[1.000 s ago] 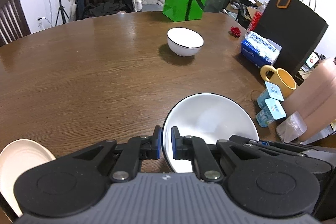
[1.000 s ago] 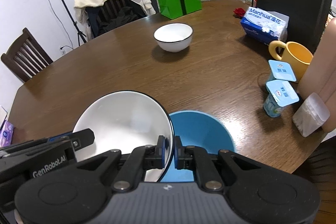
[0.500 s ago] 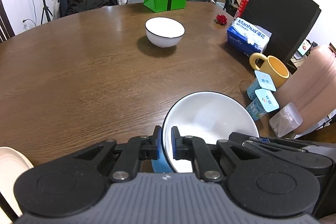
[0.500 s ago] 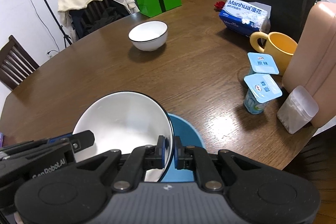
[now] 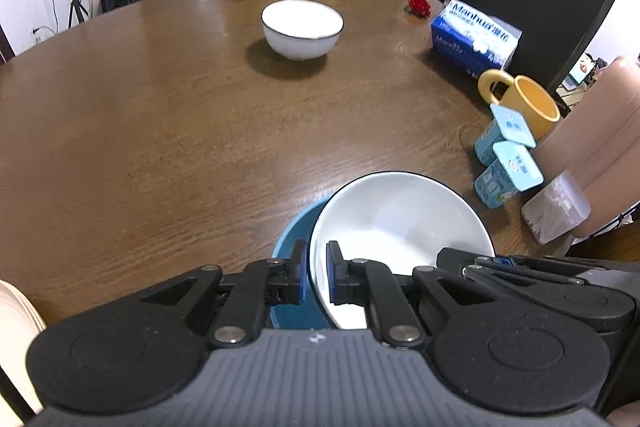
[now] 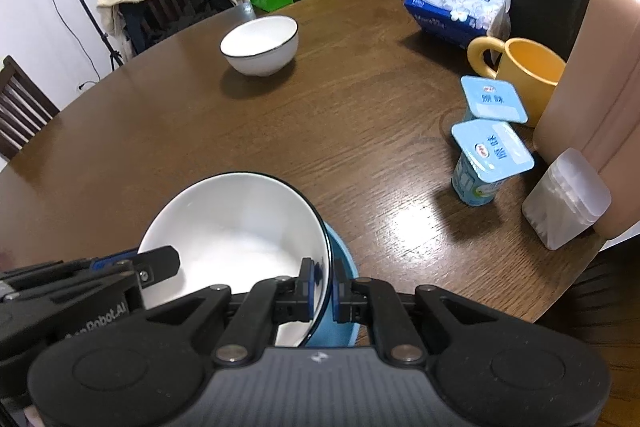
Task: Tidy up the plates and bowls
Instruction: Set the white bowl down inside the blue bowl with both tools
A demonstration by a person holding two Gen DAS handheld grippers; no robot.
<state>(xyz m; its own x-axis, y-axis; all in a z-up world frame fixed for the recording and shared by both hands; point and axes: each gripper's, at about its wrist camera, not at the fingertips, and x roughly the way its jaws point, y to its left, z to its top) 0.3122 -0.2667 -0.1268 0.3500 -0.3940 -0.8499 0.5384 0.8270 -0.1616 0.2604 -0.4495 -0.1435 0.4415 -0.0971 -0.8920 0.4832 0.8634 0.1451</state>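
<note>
Round wooden table (image 5: 160, 131), dark brown grain, slight sheen. Near edge: glossy white bowl with thin black rim (image 5: 400, 223), pinched on opposite sides by left gripper (image 5: 317, 273) and right gripper (image 6: 324, 289), over smooth blue bowl (image 6: 340, 323). Smaller white bowl (image 5: 302, 28) farther back.

Large white black-rimmed bowl (image 6: 236, 231) over blue bowl (image 6: 340, 259) at near table edge; small white bowl (image 6: 260, 45) far behind; two yogurt cups (image 6: 486, 163) to the right.

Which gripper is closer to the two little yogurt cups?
Right. The right gripper pinches the big white bowl's rim on the side facing the yogurt cups. The left gripper pinches the opposite rim, with the bowl between it and the cups.
</note>
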